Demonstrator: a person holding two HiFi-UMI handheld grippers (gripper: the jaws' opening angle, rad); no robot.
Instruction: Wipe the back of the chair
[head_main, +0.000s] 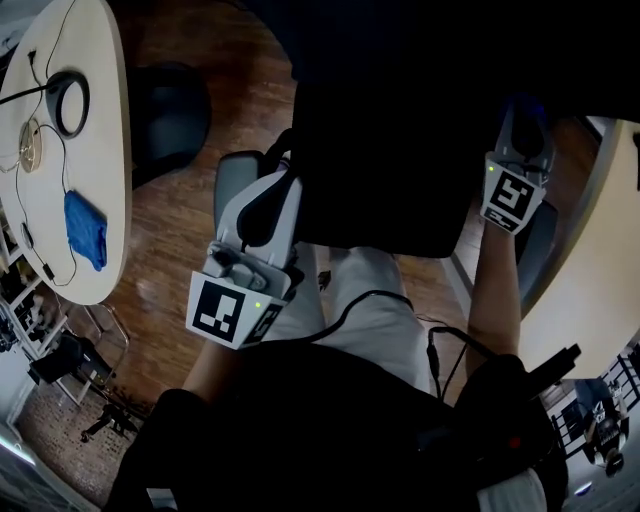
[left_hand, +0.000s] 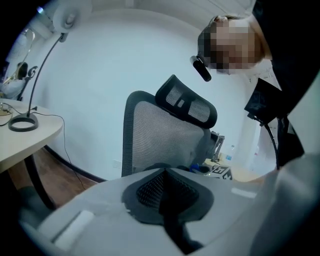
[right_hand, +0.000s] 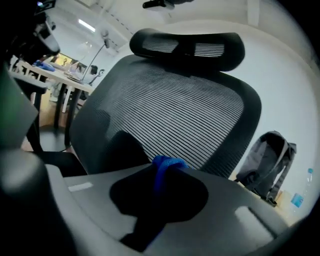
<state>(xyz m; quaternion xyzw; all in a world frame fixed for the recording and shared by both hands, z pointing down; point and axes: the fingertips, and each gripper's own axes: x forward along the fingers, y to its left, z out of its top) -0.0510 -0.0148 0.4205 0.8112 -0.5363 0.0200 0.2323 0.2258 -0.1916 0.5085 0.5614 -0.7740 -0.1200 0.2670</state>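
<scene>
The chair's dark mesh back (head_main: 390, 130) fills the top middle of the head view. In the right gripper view this back (right_hand: 170, 105) and its headrest (right_hand: 187, 47) stand close in front. My right gripper (right_hand: 162, 167) is shut on a small blue cloth (right_hand: 167, 163), which pokes out between the jaws just short of the mesh. The right gripper (head_main: 525, 120) is at the chair's right edge. My left gripper (head_main: 272, 188) is at the chair's left edge, shut with nothing in it (left_hand: 167, 175). Its view shows the chair (left_hand: 160, 132) from the side.
A pale oval table (head_main: 95, 60) stands at the left with another blue cloth (head_main: 85, 228), a ring-shaped lamp base (head_main: 68, 102) and cables. A dark stool (head_main: 165, 115) sits beside it. A grey backpack (right_hand: 265, 162) rests on the floor beyond the chair.
</scene>
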